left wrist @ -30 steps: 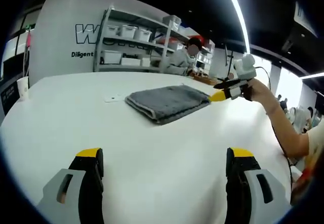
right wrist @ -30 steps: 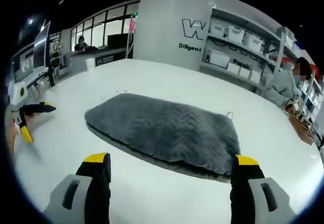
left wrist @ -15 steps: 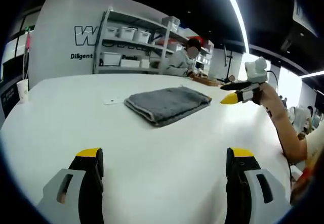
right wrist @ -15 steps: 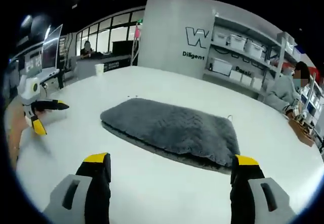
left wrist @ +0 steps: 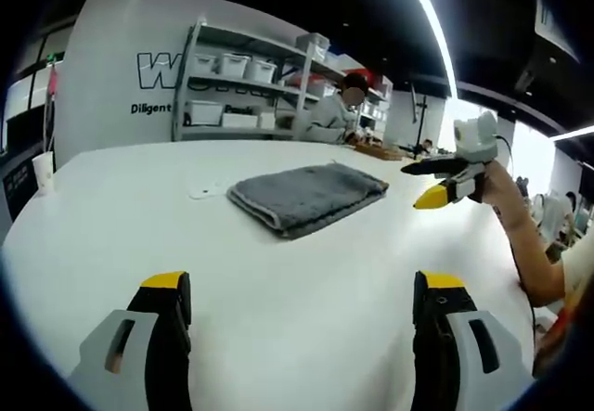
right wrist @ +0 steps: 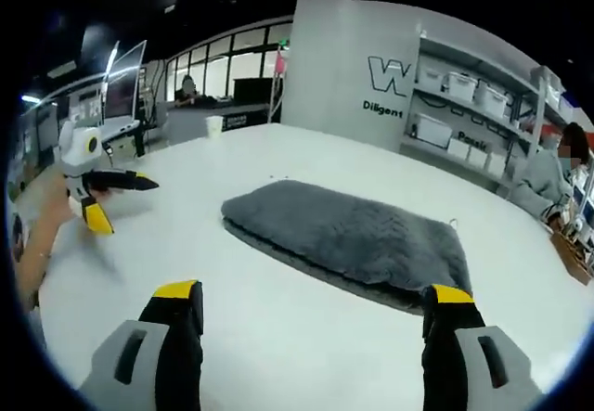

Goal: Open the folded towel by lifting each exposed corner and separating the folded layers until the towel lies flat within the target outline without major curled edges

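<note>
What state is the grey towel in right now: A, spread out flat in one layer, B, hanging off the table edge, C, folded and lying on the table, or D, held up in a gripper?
C: the towel lies folded on the white table, its stacked layers showing along the edge, and neither open gripper touches it.

Colours. Towel (right wrist: 348, 241): dark grey, plush, with a faint chevron weave. Table (right wrist: 278, 337) beneath the towel: plain white. Left gripper (left wrist: 302, 286) and right gripper (right wrist: 311, 295), nearer than the towel: grey bodies, black jaws, yellow tips. Wall (left wrist: 121, 58) beyond the towel: pale grey with black lettering. Shelving (left wrist: 246, 82) beside that wall: grey frame, white bins. Cup (left wrist: 43, 165) at the table edge, left of the towel: white.
</note>
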`<state>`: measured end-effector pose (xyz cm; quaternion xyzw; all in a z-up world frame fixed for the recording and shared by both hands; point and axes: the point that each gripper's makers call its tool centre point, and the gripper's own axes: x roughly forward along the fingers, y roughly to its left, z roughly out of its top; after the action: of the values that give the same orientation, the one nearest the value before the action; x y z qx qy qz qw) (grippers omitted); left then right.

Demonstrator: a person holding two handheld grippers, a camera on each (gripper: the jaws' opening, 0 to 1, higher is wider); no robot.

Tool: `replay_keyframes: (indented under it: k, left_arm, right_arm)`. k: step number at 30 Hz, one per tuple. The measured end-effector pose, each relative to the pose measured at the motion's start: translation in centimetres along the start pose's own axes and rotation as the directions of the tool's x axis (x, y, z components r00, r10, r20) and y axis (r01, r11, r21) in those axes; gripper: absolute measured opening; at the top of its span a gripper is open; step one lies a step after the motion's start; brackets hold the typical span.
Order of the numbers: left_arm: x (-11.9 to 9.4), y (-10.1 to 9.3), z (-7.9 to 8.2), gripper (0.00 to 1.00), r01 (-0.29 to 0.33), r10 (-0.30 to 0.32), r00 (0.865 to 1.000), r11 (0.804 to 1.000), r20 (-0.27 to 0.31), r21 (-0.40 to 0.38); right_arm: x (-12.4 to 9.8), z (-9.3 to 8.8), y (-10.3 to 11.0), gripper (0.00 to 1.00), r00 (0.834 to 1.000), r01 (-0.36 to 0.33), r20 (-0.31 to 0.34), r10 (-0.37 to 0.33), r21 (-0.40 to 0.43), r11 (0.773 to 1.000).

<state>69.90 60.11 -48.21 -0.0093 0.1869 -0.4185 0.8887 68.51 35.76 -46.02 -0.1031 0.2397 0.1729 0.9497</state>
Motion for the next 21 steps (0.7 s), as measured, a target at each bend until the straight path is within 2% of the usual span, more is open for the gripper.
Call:
replay_keyframes:
  k: [6, 17, 21]
  left_arm:
    - [0.3, -0.7, -0.1, 0.97, 0.001, -0.001, 1.000, 1.000, 0.017, 0.002]
    - [0.7, -0.3, -0.4, 0.93, -0.049, 0.049, 0.998, 0.999, 0.031, 0.008]
    - [1.7, -0.9, -0.9, 0.92, -0.035, 0.035, 0.999, 0.999, 0.012, 0.025]
  right_arm:
    - [0.2, 0.1, 0.0, 0.99, 1.000, 0.002, 0.011, -0.002, -0.009, 1.000]
    - [0.1, 0.3, -0.2, 0.99, 0.999, -0.021, 0.036, 0.021, 0.011, 1.000]
    - [0.2, 0.5, -0.4, 0.99, 0.998, -0.028, 0.048, 0.027, 0.021, 0.999]
